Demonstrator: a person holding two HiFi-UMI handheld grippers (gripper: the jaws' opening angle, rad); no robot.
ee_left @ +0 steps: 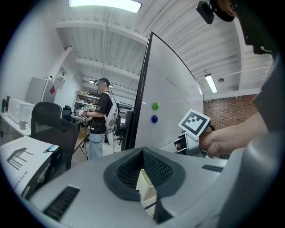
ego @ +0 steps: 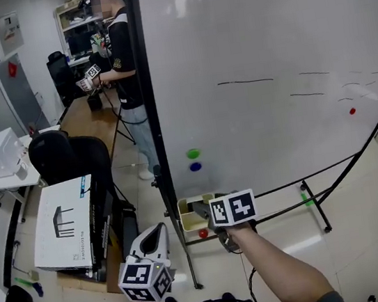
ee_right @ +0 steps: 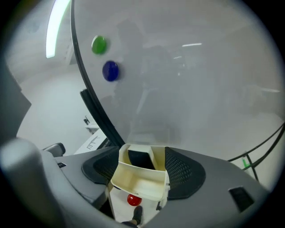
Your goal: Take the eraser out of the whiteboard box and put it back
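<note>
Looking down at a big white whiteboard on a black-framed stand [ego: 252, 53], with a small cream plastic two-compartment box [ego: 187, 217] hanging at its bottom left corner. Got the right gripper [ego: 215, 214] right up at that box, jaws spread wide and straddling it, one on each side, clamping nothing. Can't tell whether the pads [ee_right: 183, 171] actually touch the box walls. Spotting the dark rectangular eraser [ee_right: 140, 159] sitting down in the back compartment, the one nearest the board. Also catching a small red round magnet [ee_right: 133, 199] just under the box.

Got the left gripper [ego: 161, 230] lower down and off to the left, apart from the box, jaws pinched together at the tips with nothing caught between.

Up on the board, seeing a green round magnet [ego: 193, 154] just above a blue round magnet [ego: 195, 167], plus a few thin black marker lines [ego: 245, 81]. Off to the left, noticing a black office chair [ego: 63, 155], a flat white cardboard carton [ego: 63, 225] next to it, and a person in a black top [ego: 122, 58] standing further back beside a brown wooden tabletop [ego: 89, 119].
</note>
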